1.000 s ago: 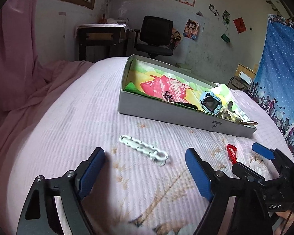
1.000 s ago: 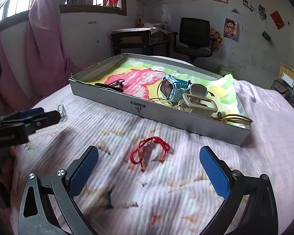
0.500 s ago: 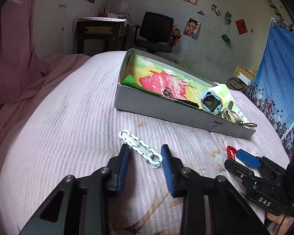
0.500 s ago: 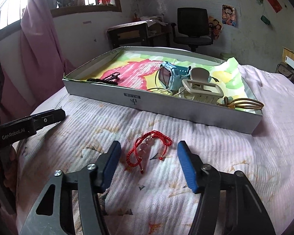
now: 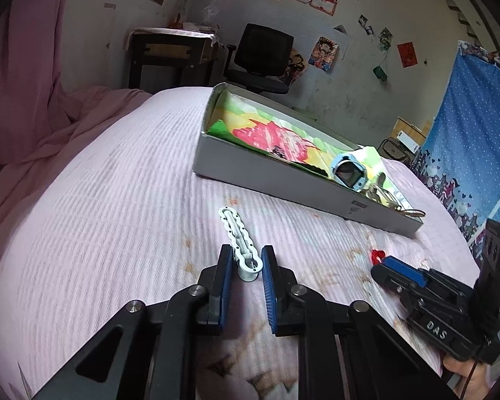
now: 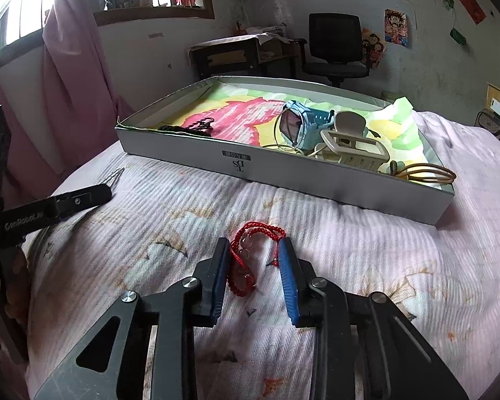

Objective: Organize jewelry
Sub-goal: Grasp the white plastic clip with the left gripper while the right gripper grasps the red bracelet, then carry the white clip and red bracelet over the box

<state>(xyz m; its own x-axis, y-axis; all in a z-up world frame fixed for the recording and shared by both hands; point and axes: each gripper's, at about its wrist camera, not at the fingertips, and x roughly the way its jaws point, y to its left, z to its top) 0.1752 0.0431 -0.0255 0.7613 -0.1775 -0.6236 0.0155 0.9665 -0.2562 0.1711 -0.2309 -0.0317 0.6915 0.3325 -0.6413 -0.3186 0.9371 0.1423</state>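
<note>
A white wavy hair clip [image 5: 238, 240] lies on the pink bedspread. My left gripper [image 5: 246, 260] has closed around its near end, with the blue pads [image 5: 226, 276] close on both sides. A red bead bracelet [image 6: 250, 256] lies on the bedspread between the pads [image 6: 287, 276] of my right gripper [image 6: 253, 256], which has narrowed around it and touches it on both sides. A grey shallow box [image 6: 283, 180] with a colourful lining stands behind; it also shows in the left wrist view [image 5: 283, 180].
The box holds a blue watch [image 6: 300, 126], a beige claw clip [image 6: 353, 146], a black beaded piece [image 6: 196, 126] and tan hair ties [image 6: 423, 173]. A desk [image 6: 243, 53] and an office chair [image 6: 336, 50] stand beyond the bed. A pink curtain [image 6: 73, 66] hangs at left.
Both grippers have moved forward and closed in from wide open. The left now clamps the white clip's end; the right now brackets the red bracelet.
</note>
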